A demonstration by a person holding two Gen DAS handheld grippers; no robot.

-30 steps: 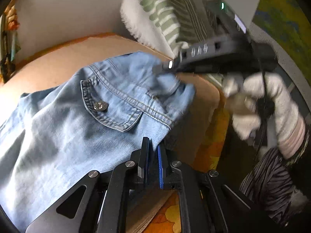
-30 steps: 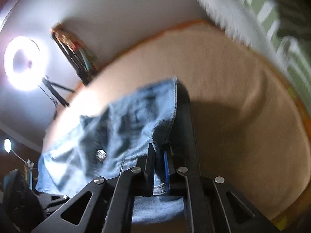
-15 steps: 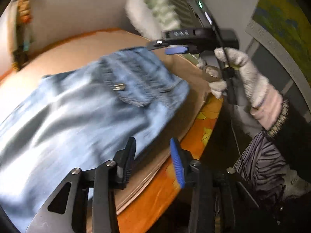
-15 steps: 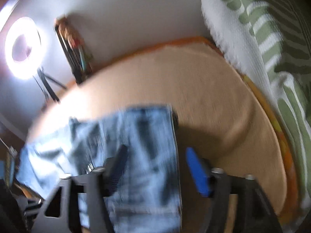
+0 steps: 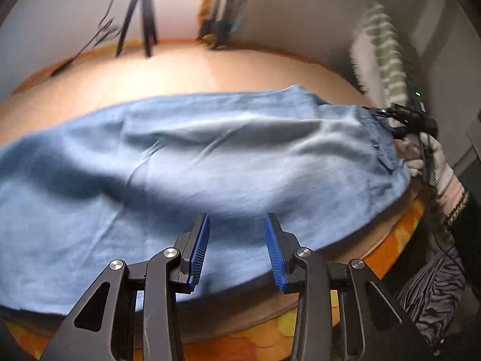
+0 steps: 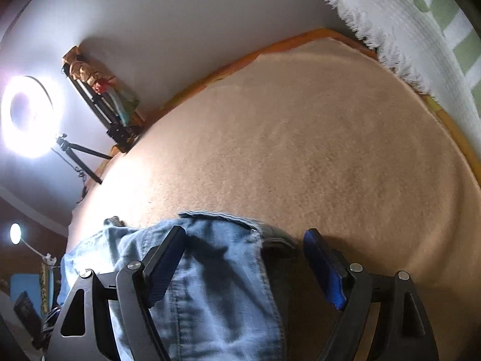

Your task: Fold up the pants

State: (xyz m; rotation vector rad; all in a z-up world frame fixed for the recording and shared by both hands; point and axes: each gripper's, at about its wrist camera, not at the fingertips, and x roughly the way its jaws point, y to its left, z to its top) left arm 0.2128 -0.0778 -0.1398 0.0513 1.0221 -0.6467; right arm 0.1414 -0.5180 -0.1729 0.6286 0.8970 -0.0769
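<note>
- Both grips on the denim pants (image 5: 192,162) let go within the last second: left gripper (image 5: 237,248) clamped on the near waist edge a second ago, now released, blue pads parted above the cloth with nothing pinched.
- Right gripper (image 6: 245,263) likewise released; jaws opened wide from a shut pinch, then eased in slightly, standing apart over the waistband end of the pants (image 6: 210,270) without pressing on it.
- Left view swung from the pocket end to the long side of the pants; pocket button and right gripper (image 5: 404,117) now far toward the right end of the pants.
- Judged meaning: waist end laid down, one placement done, pants lying lengthwise and flat on the tan blanket (image 6: 300,150); next grasp probably along the near long edge or the leg end.
- Near edge of the pants close to the orange bed border (image 5: 390,255), some risk of sliding off there.
- Beyond the pants, wide bare blanket up to the wall; striped fringed throw (image 6: 405,21) past the waist end, tripod (image 5: 141,15) behind the far side.
</note>
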